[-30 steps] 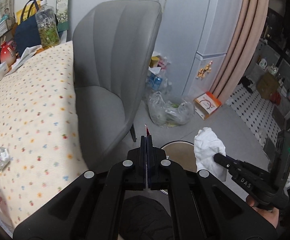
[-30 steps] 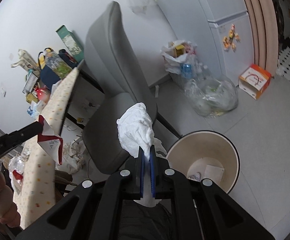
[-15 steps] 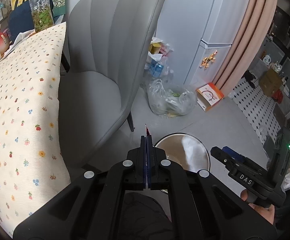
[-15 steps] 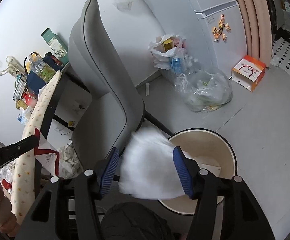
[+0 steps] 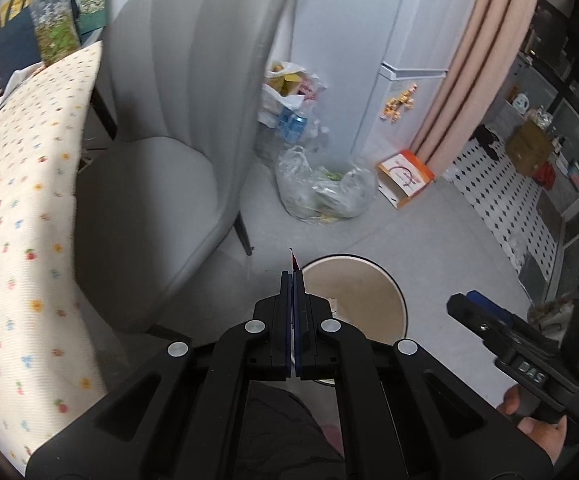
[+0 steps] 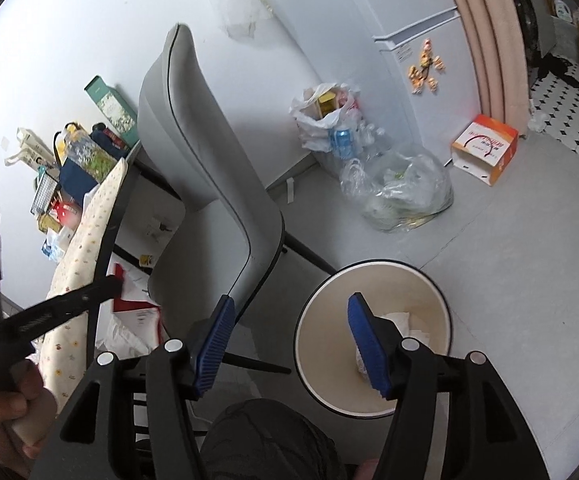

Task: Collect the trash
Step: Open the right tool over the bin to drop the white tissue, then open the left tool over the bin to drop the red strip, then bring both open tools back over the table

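Note:
My left gripper (image 5: 292, 276) is shut on a thin red and white wrapper (image 5: 293, 259), whose tip pokes out above the fingertips, right at the near rim of the round beige bin (image 5: 363, 294). In the right wrist view the same wrapper (image 6: 135, 306) hangs from the left gripper (image 6: 113, 285) beside the table edge. My right gripper (image 6: 289, 300) hovers above the bin (image 6: 329, 344), jaws opening, nothing between them. A white tissue (image 6: 399, 320) lies at the bottom of the bin. In the left wrist view the right gripper (image 5: 471, 304) shows at the lower right, held by a hand.
A grey upholstered chair (image 5: 161, 152) stands just left of the bin, beside a table with a dotted cloth (image 5: 13, 200). A clear bag of rubbish (image 5: 325, 196), an orange box (image 5: 405, 176), a white fridge (image 5: 369, 40) and a pink curtain (image 5: 485, 60) stand beyond on the grey floor.
My right gripper opened and let go of the white tissue, which dropped into the bin. My left gripper sank toward the bin, wrapper still in it.

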A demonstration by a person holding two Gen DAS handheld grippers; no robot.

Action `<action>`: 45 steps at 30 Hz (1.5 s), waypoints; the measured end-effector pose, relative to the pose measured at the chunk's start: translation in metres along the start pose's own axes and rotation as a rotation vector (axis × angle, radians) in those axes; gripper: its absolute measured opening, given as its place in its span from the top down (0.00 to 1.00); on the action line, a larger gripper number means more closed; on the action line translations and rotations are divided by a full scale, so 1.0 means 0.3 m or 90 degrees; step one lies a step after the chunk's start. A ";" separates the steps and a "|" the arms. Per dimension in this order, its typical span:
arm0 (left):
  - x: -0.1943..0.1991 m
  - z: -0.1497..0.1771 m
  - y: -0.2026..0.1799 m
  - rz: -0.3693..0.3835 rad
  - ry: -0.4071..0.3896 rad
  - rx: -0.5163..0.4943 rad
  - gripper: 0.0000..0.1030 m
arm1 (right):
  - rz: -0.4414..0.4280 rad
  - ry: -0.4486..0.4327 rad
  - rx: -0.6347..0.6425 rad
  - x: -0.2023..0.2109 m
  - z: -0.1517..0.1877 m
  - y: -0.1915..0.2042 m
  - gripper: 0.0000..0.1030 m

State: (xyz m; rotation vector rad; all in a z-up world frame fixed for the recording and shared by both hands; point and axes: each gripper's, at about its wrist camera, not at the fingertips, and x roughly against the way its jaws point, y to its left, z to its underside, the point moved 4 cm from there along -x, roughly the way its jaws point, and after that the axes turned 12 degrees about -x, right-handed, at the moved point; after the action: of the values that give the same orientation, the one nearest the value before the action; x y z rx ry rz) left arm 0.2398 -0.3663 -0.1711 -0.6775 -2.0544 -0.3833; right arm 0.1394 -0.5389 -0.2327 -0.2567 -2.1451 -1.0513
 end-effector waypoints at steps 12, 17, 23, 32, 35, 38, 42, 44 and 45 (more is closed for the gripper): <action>-0.110 -0.048 -0.201 0.057 0.032 -0.054 0.86 | 0.032 -0.058 -0.052 0.152 -0.059 -0.134 0.33; -0.083 -0.057 -0.212 0.051 0.006 -0.049 0.26 | 0.036 -0.058 -0.052 0.162 -0.064 -0.151 0.33; -0.002 -0.067 -0.175 0.045 -0.024 -0.042 0.11 | 0.053 -0.064 -0.038 0.171 -0.048 -0.112 0.24; 0.248 -0.034 0.002 0.003 -0.142 0.025 0.06 | 0.042 -0.085 0.028 0.209 -0.021 0.077 0.08; 0.327 -0.015 0.066 -0.013 -0.176 0.048 0.06 | 0.025 -0.095 0.050 0.229 -0.009 0.164 0.07; 0.404 0.012 0.125 -0.032 -0.211 0.064 0.06 | 0.020 -0.094 0.068 0.238 0.007 0.233 0.07; 0.477 0.046 0.189 -0.056 -0.219 0.084 0.06 | 0.018 -0.090 0.103 0.244 0.043 0.343 0.07; 0.504 0.067 0.227 -0.057 -0.217 0.107 0.06 | 0.023 -0.087 0.122 0.250 0.066 0.400 0.07; 0.522 0.079 0.250 -0.054 -0.219 0.121 0.06 | 0.028 -0.089 0.129 0.254 0.075 0.422 0.07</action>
State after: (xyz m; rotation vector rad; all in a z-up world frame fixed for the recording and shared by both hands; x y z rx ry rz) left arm 0.2007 -0.2447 -0.0513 -0.5705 -2.4147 -0.1207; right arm 0.1311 -0.4499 -0.1130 -0.2870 -2.3398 -0.8042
